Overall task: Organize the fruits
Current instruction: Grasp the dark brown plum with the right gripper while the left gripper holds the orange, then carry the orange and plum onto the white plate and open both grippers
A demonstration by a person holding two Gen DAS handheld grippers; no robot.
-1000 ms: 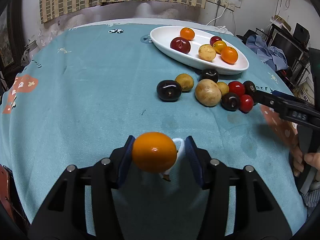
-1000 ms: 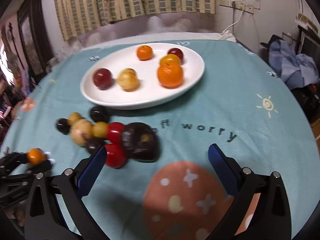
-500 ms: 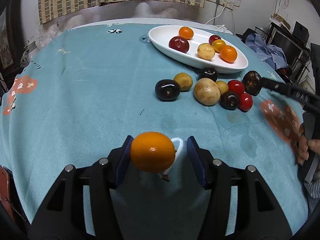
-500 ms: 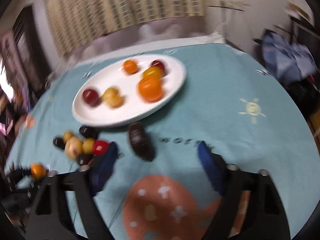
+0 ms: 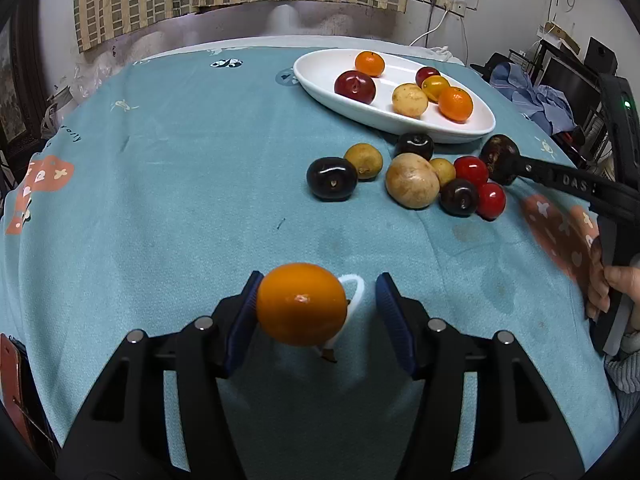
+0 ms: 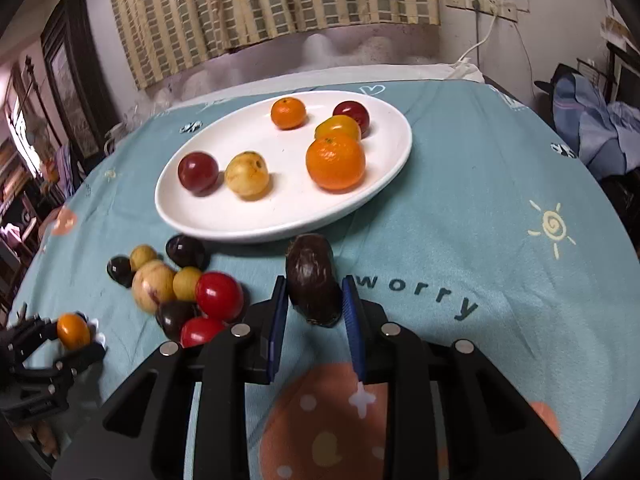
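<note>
My right gripper (image 6: pixel 314 300) is shut on a dark wrinkled fruit (image 6: pixel 310 280) just in front of the white oval plate (image 6: pixel 280 234). From the left wrist view, this fruit (image 5: pixel 498 156) is at the tip of the right gripper (image 5: pixel 510 166), beside the loose pile. An orange fruit (image 5: pixel 300 308) sits between the fingers of my left gripper (image 5: pixel 316 312). It touches the left pad, while a gap with a white loop (image 5: pixel 356 288) separates it from the right pad. The plate (image 5: pixel 320 80) holds several fruits.
Loose fruits lie in a cluster (image 5: pixel 412 180) on the teal tablecloth below the plate: dark plums, yellow ones and red tomatoes (image 6: pixel 218 294). A person's hand (image 5: pixel 612 280) grips the right tool's handle. Clothes and furniture stand off the table's right edge.
My right gripper went from wide open to shut on the dark fruit, which rolled away from the pile toward the plate. My left gripper's fingers spread slightly; the orange stayed put.
</note>
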